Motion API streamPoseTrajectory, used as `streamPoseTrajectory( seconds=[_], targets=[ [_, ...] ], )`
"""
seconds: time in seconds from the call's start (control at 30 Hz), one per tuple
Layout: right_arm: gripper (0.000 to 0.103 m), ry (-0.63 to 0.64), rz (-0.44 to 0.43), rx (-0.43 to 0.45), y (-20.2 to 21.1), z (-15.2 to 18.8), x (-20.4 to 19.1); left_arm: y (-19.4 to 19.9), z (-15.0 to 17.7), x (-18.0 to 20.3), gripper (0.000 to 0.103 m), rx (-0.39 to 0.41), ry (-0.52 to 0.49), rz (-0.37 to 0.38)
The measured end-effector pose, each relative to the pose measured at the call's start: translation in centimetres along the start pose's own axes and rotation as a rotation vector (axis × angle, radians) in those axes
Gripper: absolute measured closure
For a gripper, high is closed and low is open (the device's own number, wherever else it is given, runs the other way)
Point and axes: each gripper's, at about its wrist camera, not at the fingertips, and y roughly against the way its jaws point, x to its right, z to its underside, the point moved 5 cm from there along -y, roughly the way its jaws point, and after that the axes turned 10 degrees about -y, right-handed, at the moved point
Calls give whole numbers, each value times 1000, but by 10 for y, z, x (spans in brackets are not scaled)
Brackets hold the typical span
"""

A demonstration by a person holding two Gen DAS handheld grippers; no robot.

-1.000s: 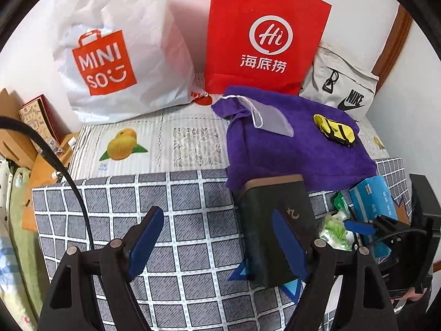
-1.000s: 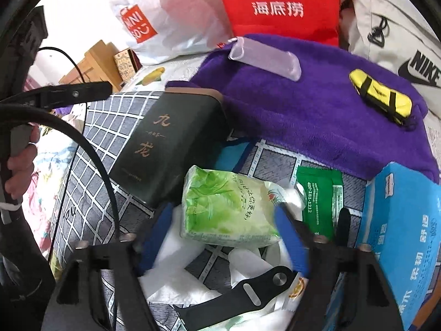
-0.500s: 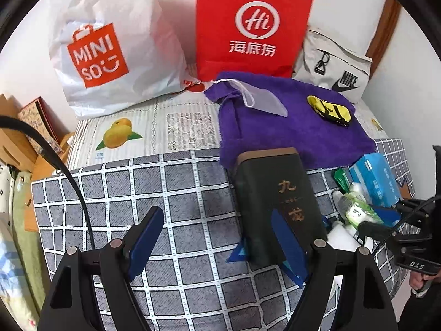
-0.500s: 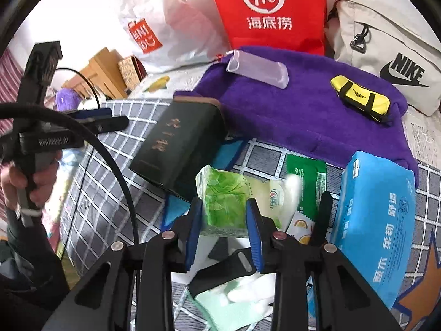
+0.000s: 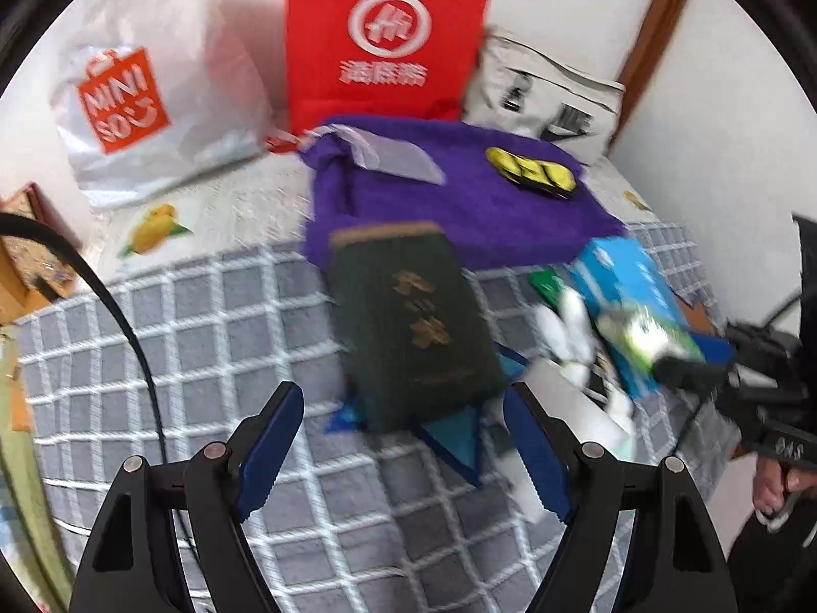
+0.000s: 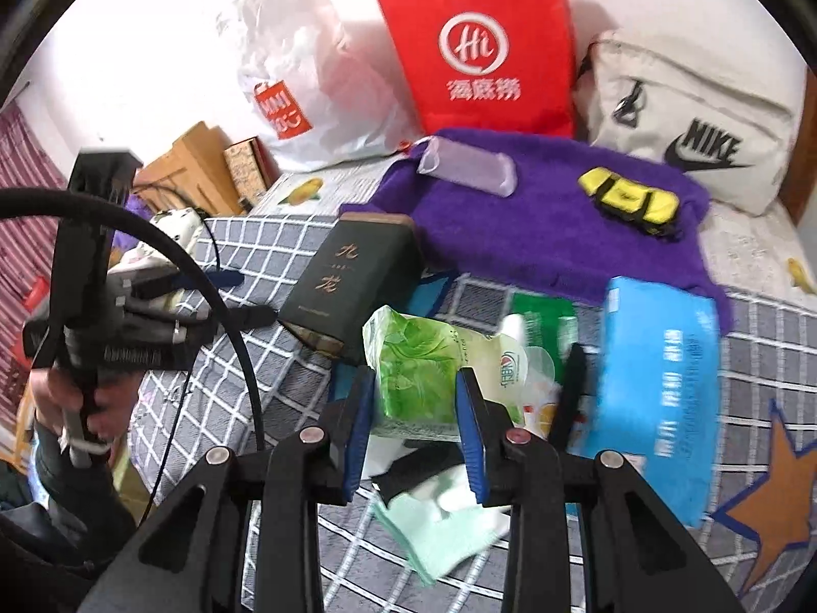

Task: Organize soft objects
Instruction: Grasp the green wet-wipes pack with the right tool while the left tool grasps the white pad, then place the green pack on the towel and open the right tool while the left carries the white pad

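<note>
Right gripper (image 6: pixel 416 426) fingers pinched narrow, apparently gripping; left gripper (image 5: pixel 403 439) fingers spread wide, angled downward.

**Bright room, smeared frames**

Even daylight fills both my views; the white wall (image 6: pixel 153 51) glares. My left view is motion-blurred, the red bag (image 5: pixel 383 36) lettering smeared. Black fisheye corners bend everything. My right view is sharper, soft at the blue pack (image 6: pixel 658 383).

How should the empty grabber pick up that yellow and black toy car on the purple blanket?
Probably across its narrow middle, coming down from above. The yellow toy car lies flat on the purple blanket, long and slim, with clear space along both long sides. The left gripper stands open, so its fingers could likely straddle those sides; gripping lengthwise looks too wide.
</note>
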Motion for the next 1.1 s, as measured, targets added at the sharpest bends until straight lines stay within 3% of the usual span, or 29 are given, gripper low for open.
streamPoseTrajectory(
  seconds=[0.33,0.7,0.87,0.97,1.1],
  targets=[
    [71,-4,59,104,46,-4,17,-13,20,61,21,-25,-14,221],
    [71,-22,41,104,52,5,38,-45,16,89,20,-108,84,320],
    [71,-34,28,86,49,9,46,-66,13,92,22,-160,127,309],
    [71,-37,24,84,50,11,50,-73,14,94,39,-159,134,292],
    [71,-39,23,81,50,14,54,-73,15,97,41,-160,116,278]
  ],
)
